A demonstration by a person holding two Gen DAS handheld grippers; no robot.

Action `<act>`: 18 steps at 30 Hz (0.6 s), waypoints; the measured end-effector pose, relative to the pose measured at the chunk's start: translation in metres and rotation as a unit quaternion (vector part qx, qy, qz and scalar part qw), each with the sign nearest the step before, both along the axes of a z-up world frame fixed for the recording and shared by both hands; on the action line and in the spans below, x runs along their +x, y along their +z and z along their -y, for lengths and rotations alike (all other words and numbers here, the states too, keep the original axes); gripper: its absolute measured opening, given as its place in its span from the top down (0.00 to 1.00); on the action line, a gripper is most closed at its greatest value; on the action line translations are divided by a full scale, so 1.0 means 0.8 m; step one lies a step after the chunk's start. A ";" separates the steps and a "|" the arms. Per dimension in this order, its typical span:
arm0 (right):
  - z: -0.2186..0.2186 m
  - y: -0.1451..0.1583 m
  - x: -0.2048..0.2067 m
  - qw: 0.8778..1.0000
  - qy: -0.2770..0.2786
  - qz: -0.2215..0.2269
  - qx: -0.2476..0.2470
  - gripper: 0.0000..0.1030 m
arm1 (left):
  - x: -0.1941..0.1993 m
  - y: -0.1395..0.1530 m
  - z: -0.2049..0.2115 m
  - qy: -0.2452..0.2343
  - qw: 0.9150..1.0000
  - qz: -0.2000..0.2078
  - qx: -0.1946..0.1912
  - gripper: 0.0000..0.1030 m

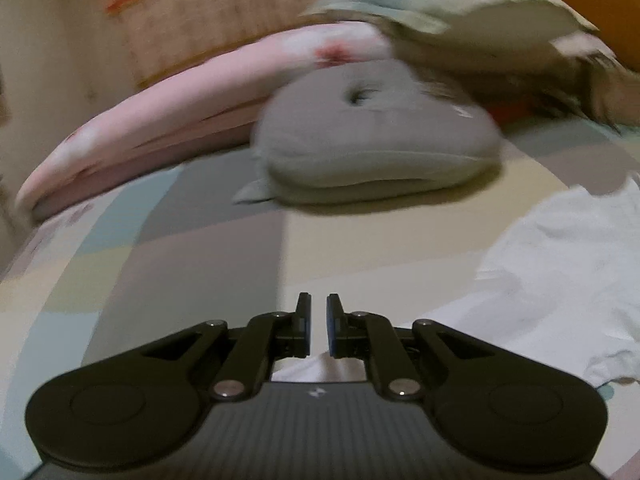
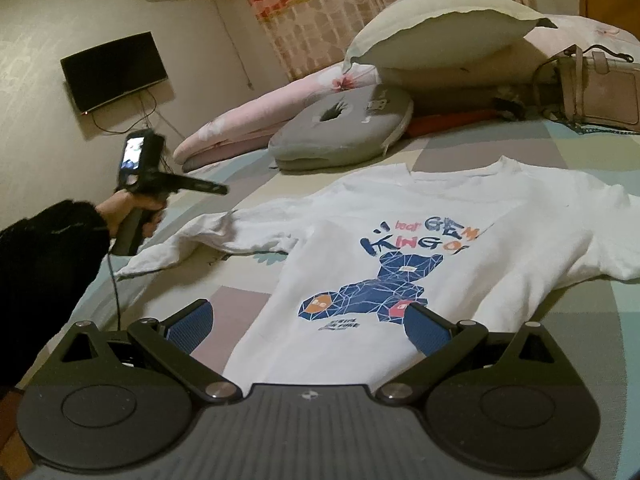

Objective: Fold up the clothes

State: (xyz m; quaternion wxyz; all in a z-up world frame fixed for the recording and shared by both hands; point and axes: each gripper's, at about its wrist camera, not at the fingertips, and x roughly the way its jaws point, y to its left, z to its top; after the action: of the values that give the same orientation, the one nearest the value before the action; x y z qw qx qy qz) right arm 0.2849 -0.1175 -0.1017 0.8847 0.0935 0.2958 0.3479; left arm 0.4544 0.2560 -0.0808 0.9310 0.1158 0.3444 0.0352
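Note:
A white long-sleeved shirt (image 2: 400, 216) with a blue bear print lies face up and spread flat on the patchwork bedspread (image 2: 600, 320). My right gripper (image 2: 310, 320) hovers over the shirt's lower hem, open wide, with nothing between its fingers. In the right wrist view my left gripper (image 2: 212, 190) is held in a hand with a dark fuzzy sleeve, above the shirt's left sleeve (image 2: 180, 244). In the blurred left wrist view the left gripper (image 1: 319, 312) is shut and empty over the bedspread (image 1: 180, 240). The shirt (image 1: 560, 272) lies to its right.
A grey round cushion (image 2: 340, 132), a rolled pink blanket (image 2: 256, 112) and a large pillow (image 2: 436, 32) lie at the bed's far end. A beige handbag (image 2: 596, 92) sits at the far right. A dark screen (image 2: 114, 70) hangs on the wall.

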 end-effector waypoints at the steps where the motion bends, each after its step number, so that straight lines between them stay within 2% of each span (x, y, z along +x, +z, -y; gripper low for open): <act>1: 0.000 0.000 0.000 1.000 0.000 -0.001 -0.002 0.00 | 0.006 -0.007 0.008 -0.011 1.000 -0.009 0.002 0.84; 5: -0.002 0.002 0.002 1.000 0.007 -0.019 -0.007 0.00 | 0.028 -0.032 0.041 -0.051 0.998 -0.043 0.012 0.82; 7: -0.010 0.007 -0.001 0.999 0.007 -0.035 -0.033 0.00 | 0.028 -0.041 0.051 -0.062 0.997 -0.051 0.022 0.85; 10: -0.021 0.016 -0.009 0.997 0.017 -0.031 -0.070 0.00 | 0.023 -0.043 0.059 -0.082 0.995 -0.053 0.033 0.85; 15: -0.040 0.041 -0.015 0.996 0.027 -0.030 -0.075 0.00 | 0.010 -0.038 0.062 -0.115 0.992 -0.055 0.021 0.85; 18: -0.073 0.067 -0.020 0.989 0.023 0.005 -0.146 0.00 | 0.002 -0.035 0.063 -0.135 0.989 -0.056 0.015 0.81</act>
State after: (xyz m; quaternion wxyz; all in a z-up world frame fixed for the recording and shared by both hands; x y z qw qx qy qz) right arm 0.2688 -0.0595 -0.0479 0.8824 -0.0455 0.3408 0.3212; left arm 0.4557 0.2053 -0.1090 0.9045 0.1765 0.3771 -0.0920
